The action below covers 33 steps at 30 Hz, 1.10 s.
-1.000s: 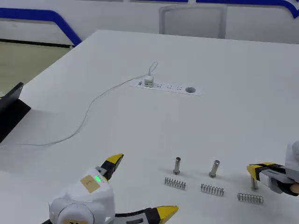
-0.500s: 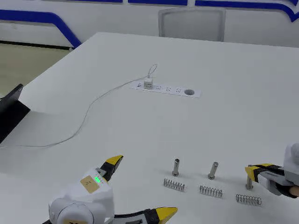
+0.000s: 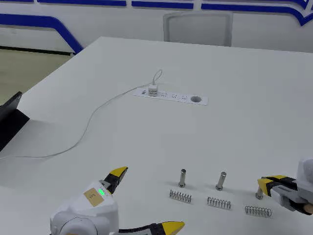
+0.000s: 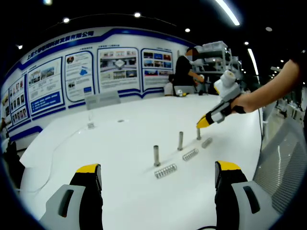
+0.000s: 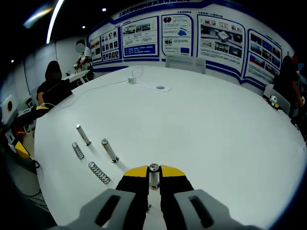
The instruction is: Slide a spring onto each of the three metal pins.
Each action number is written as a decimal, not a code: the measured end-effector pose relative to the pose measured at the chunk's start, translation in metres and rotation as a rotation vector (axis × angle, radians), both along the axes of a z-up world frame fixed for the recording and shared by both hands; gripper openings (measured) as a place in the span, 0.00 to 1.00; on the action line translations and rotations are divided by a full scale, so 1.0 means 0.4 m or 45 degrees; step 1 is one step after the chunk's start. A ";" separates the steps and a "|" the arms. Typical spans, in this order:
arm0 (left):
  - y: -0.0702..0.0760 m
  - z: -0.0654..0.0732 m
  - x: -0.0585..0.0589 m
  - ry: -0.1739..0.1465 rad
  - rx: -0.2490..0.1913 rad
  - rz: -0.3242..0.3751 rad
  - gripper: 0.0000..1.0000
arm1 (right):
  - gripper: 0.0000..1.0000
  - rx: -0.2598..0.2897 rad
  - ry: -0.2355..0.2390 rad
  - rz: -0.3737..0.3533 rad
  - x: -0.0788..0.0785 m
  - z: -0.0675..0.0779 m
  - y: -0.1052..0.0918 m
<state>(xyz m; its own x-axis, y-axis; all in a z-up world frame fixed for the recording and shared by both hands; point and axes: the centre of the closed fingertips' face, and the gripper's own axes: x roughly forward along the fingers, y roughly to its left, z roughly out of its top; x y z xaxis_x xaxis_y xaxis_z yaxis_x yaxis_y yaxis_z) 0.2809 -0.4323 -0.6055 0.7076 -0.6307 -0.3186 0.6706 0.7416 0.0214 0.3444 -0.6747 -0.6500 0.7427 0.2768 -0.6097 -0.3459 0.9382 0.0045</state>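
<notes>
Jaws of the right gripper (image 5: 153,178) sit nearly together, pinching the right pin (image 5: 154,168), which stands upright at their tips. The right spring (image 3: 257,211) lies flat on the table (image 3: 220,127) just on the person's side of that pin, long axis along the row of pins and so crosswise to the pin's upright axis; by my reading it must be tipped upright to go on. The left gripper (image 3: 146,199), jaws spread and holding nothing, hovers left of the row, nearest the left spring (image 3: 180,196) and well apart from the right one.
</notes>
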 end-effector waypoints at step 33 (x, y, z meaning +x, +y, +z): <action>-0.008 -0.007 -0.008 0.016 0.012 -0.026 1.00 | 0.10 0.057 0.035 -0.020 -0.026 -0.024 -0.010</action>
<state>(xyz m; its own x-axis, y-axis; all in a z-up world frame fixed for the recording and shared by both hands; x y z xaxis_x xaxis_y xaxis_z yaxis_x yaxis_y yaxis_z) 0.2777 -0.4355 -0.6085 0.6905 -0.6420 -0.3333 0.6859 0.7274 0.0198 0.3339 -0.6785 -0.6594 0.7304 0.2927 -0.6171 -0.3302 0.9422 0.0560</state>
